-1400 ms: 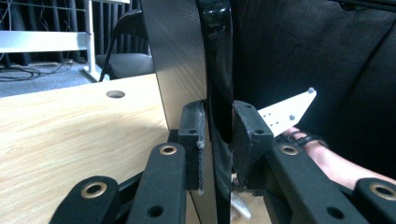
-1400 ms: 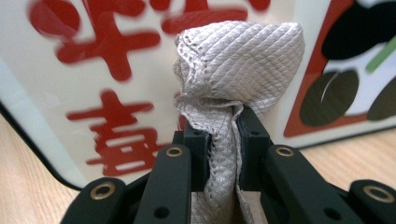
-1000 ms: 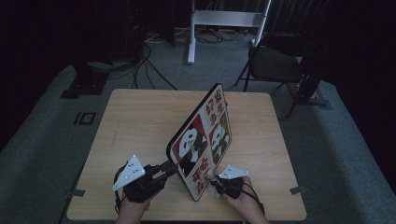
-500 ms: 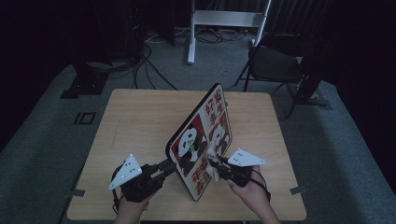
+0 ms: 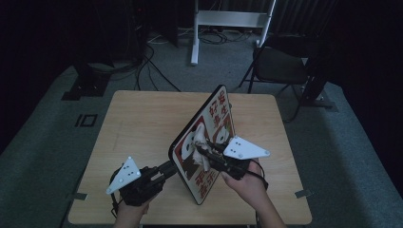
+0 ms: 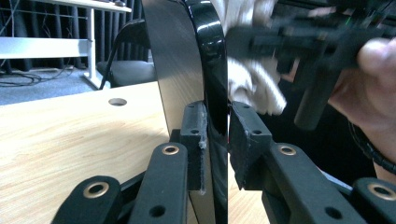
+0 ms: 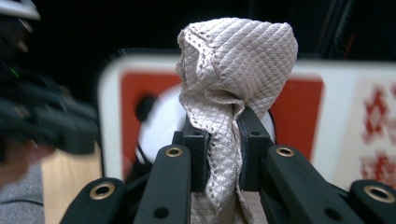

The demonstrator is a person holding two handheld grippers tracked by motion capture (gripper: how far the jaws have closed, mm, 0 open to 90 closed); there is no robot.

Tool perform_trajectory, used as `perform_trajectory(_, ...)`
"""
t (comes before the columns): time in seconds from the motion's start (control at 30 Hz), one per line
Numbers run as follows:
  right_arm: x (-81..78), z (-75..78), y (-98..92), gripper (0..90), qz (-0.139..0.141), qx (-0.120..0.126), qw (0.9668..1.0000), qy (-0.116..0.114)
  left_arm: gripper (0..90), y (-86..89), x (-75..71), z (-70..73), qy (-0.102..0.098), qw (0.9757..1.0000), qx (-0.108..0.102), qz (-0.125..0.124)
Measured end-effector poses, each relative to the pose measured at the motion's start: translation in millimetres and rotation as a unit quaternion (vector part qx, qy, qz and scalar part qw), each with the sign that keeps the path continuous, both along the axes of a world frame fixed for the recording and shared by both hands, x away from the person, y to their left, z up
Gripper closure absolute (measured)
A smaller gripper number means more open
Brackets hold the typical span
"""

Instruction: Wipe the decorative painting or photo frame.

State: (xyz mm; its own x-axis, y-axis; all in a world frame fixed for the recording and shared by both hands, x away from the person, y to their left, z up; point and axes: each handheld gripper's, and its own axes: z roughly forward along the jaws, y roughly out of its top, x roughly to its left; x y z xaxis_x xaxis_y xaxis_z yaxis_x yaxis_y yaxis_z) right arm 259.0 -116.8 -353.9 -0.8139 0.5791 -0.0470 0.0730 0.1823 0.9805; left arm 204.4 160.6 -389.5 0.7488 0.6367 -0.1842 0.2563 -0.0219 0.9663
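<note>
R gripper (image 5: pixel 202 148), clamped on cloth (image 7: pixel 233 70), has lifted up the tray (image 5: pixel 202 142) face since a sec ago, so wiping's midway. L gripper (image 5: pixel 172 167) clamps tray's near-left edge, propped upright mid-table.

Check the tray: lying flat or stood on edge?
On edge, tilted: the tray rises from the table, its rim clamped in the left gripper.

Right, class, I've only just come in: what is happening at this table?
A person is wiping a printed board that stands on edge on the wooden table. The left gripper is clamped on the board's rim and props it up. The right gripper is shut on a pale quilted cloth, held against the board's red and white printed face.
</note>
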Motion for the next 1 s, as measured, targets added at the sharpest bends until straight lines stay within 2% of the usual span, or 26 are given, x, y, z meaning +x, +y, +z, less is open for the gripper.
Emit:
perform_trajectory(0.03,-0.6,9.3,6.8,77.4,0.008,0.008,0.9999,-0.012,77.8,0.0,0.0,-0.2,0.001,1.0,-0.001,0.001)
perform_trajectory(0.13,-1.1,20.0,16.2,77.3,0.019,0.014,0.9994,-0.024,78.0,0.1,-0.1,-0.1,-0.001,1.0,0.0,0.001)
perform_trajectory(0.3,0.8,25.6,28.6,77.3,0.03,0.011,0.999,-0.029,78.7,0.3,-0.7,0.5,-0.003,1.0,0.004,0.001)
perform_trajectory(0.37,2.6,22.7,32.0,77.2,0.032,0.002,0.9991,-0.027,78.7,0.6,-0.7,0.5,-0.003,1.0,0.005,0.002)
perform_trajectory(0.63,2.0,12.8,29.4,77.1,0.029,-0.009,0.9994,-0.019,78.7,0.8,-0.3,0.5,-0.002,1.0,0.004,-0.001)
perform_trajectory(1.0,-4.2,-21.6,20.9,77.0,0.017,-0.037,0.9992,-0.001,78.6,0.7,0.4,0.4,0.0,1.0,0.003,-0.003)
